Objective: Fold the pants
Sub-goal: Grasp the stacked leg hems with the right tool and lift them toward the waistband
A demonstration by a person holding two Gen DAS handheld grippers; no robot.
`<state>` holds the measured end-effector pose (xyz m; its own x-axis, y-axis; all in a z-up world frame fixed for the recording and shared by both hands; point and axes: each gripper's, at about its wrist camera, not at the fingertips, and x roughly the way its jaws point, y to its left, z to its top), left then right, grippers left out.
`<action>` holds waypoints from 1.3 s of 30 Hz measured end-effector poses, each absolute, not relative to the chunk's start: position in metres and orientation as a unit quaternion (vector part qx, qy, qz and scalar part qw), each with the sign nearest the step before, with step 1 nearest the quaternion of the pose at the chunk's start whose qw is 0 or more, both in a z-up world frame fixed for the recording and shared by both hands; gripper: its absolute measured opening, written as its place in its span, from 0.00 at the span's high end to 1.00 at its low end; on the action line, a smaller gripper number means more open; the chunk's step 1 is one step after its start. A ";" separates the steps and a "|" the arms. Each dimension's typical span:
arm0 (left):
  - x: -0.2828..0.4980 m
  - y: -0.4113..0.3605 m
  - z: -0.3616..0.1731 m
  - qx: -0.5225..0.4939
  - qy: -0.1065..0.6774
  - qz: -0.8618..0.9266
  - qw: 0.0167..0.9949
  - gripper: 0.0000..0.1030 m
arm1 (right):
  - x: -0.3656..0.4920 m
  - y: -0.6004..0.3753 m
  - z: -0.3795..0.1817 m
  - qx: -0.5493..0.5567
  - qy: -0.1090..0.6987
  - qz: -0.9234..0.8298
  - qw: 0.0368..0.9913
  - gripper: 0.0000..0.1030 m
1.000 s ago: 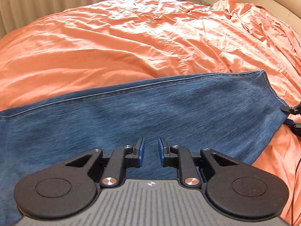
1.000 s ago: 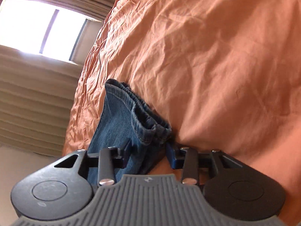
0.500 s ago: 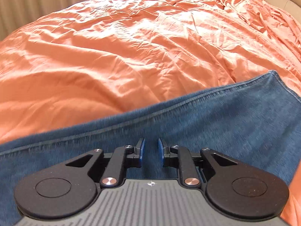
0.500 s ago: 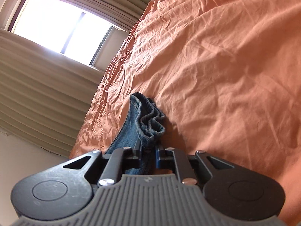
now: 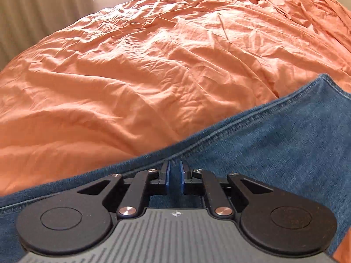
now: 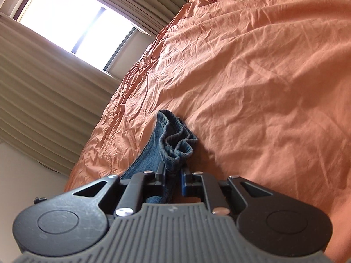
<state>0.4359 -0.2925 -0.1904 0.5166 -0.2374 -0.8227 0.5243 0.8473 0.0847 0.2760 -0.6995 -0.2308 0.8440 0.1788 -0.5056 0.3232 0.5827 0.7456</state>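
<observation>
Blue denim pants (image 5: 274,140) stretch across the lower part of the left wrist view, over an orange bedspread (image 5: 153,65). My left gripper (image 5: 174,171) is shut on the pants near their seamed upper edge. In the right wrist view my right gripper (image 6: 173,173) is shut on a bunched hem of the pants (image 6: 175,140), held just above the orange bedspread (image 6: 263,76). The cloth between the two grippers is hidden from both views.
Beige curtains (image 6: 43,92) and a bright window (image 6: 72,22) stand beyond the bed's far edge. The bedspread is rumpled into a heap at the far right (image 5: 296,2). A curtain and window also show in the left wrist view (image 5: 43,8).
My left gripper closed on the denim and moved toward its upper edge. My right gripper closed on the bunched hem and lifted it, and its view tilted toward the window.
</observation>
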 end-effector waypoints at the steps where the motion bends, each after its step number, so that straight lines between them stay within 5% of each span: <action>1: 0.427 -0.292 -0.189 0.167 0.440 -0.227 0.852 0.90 | 0.277 -0.698 -0.227 0.452 0.276 -0.043 0.847 0.93; 20: 0.273 -0.265 -0.181 0.120 0.479 -0.291 0.820 0.91 | 0.285 -0.628 -0.108 0.322 0.263 -0.012 0.910 0.94; 31: 0.265 -0.154 -0.108 0.044 0.414 -0.259 0.872 0.89 | 0.304 -0.507 -0.016 0.241 0.229 0.060 0.941 0.94; 39: 0.268 -0.065 -0.085 -0.013 0.383 -0.211 0.899 0.87 | 0.334 -0.392 -0.011 0.225 0.243 0.112 0.937 0.94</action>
<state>0.2680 -0.0652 -0.0852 0.6173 -0.3901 -0.6832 0.3704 0.9102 -0.1851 0.3344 -0.3918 -0.0107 0.8570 0.3189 -0.4047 -0.1004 0.8737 0.4760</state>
